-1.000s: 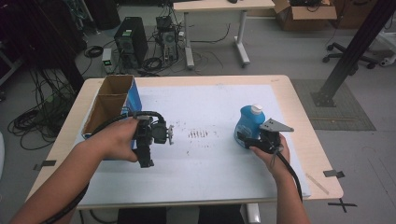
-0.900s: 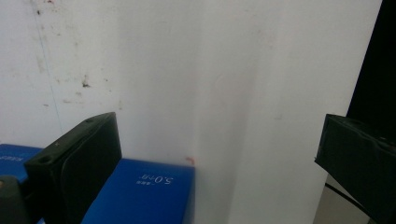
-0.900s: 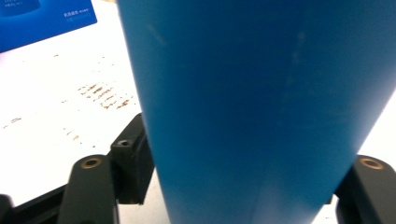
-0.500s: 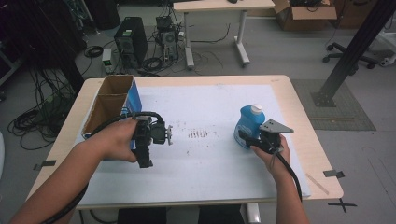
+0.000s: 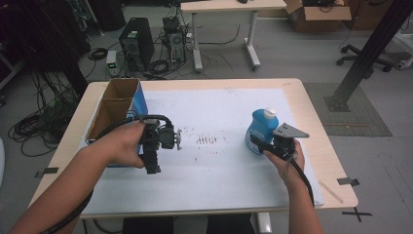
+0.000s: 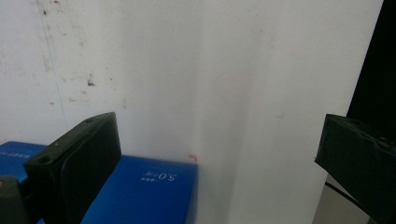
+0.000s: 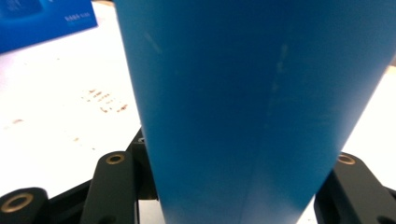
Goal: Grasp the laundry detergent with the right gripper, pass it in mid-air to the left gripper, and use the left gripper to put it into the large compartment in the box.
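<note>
White sheeting covers most of the wooden table (image 5: pixel 311 105), stained with a patch of brown specks near its middle. At the far left stands an open cardboard box (image 5: pixel 119 105) with a blue side and two compartments. Right of centre stands the blue bottle (image 5: pixel 260 130), upright on the sheet, with a white cap on top.

Judging by its look, the bottle is stiff moulded plastic with a smooth, glossy skin, so it may slip under hard pads. How full it is cannot be told; if liquid is inside it would be fairly heavy and the weight could shift when tilted. The lower body, below the shoulder, looks the safest place to hold: broad, firm walls, low centre. The cap and neck are too narrow for a sure hold.

The right gripper (image 5: pixel 272 146) has just been closing and now clamps that lower body from the near side; in the right gripper view the blue wall (image 7: pixel 252 112) sits between the jaws.

The left gripper (image 5: pixel 163 141) hovers near the box, its jaws spread apart with nothing between them, over the white sheet and the box's blue edge (image 6: pixel 149 186).
</note>
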